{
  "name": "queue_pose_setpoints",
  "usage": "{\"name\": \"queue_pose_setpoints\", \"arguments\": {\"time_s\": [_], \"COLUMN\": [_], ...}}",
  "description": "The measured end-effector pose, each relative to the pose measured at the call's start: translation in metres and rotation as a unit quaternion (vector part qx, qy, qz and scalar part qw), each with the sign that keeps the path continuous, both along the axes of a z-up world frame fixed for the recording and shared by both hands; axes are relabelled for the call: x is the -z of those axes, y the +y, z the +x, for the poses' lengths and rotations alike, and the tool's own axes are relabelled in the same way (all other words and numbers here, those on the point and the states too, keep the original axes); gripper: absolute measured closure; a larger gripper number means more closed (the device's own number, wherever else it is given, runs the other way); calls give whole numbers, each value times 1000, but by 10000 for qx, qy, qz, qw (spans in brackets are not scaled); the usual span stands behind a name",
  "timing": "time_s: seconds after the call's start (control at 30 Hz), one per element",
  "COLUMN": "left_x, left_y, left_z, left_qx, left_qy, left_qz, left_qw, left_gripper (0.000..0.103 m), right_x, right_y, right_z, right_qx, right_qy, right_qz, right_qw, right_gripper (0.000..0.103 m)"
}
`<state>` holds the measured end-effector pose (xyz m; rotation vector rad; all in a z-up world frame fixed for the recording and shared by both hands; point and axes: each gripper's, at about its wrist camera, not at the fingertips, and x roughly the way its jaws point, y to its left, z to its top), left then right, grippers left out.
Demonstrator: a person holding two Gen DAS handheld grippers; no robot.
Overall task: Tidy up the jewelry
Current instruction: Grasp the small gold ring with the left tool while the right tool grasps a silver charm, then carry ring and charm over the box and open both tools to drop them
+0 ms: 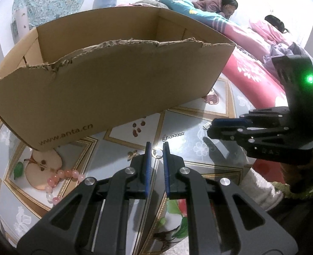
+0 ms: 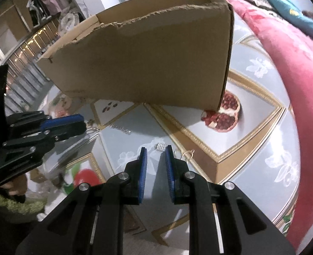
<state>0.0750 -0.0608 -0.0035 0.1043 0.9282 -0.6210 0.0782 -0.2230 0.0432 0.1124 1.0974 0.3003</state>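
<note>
Here, from the left wrist, we hold the left gripper point(image 1: 157, 146) low over the patterned tablecloth point(image 1: 190, 131), its 2 blue pads set to a narrow gap with nothing between them. A thin gold ring point(image 1: 157, 153) lies on the cloth just past the tips, a silver chain point(image 1: 173, 136) a little farther on. A pink bead bracelet point(image 1: 59, 179) curls beside a printed apple to the left. The torn cardboard box point(image 1: 114, 80) stands open behind. The right gripper point(image 1: 209, 127) hangs at the side near a small silver clip point(image 1: 206, 125); from here we cannot tell its jaw gap.

From the right wrist, we see the right gripper point(image 2: 155, 149) with its jaws narrowly apart and empty, the silver clip point(image 2: 160, 147) just beyond the tips and a gold hoop point(image 2: 187, 155) just beside the right pad. The left gripper point(image 2: 80, 121) points in from the left.

We judge the pick-up step is in hand, with no piece lifted yet. Each next move calls for wider jaws, then a flat, careful pinch of thin metal off the cloth, then a carry to the box.

Only the left view shows the bracelet and the box's bare inner walls; only the right view shows the hoop.
</note>
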Motion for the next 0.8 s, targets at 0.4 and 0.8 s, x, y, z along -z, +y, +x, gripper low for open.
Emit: {"name": "queue_pose_setpoints", "arguments": {"time_s": [0.4,0.8], "left_x": [4,6], "left_y": [0,-2], "left_z": [5,7], "left_qx": [-4,9], "left_qy": [78,103], "left_qz": [2,7], "left_qw": [10000,9999], "left_gripper": [93,93], "right_x": [0,2], "right_y": [11,22], "right_z": [8,9], "right_qx": [-216,-1061], "right_qy": [-173,-275], "right_qz": [-526,-754], "right_qw": [9982,9911], "right_gripper": [85,80]}}
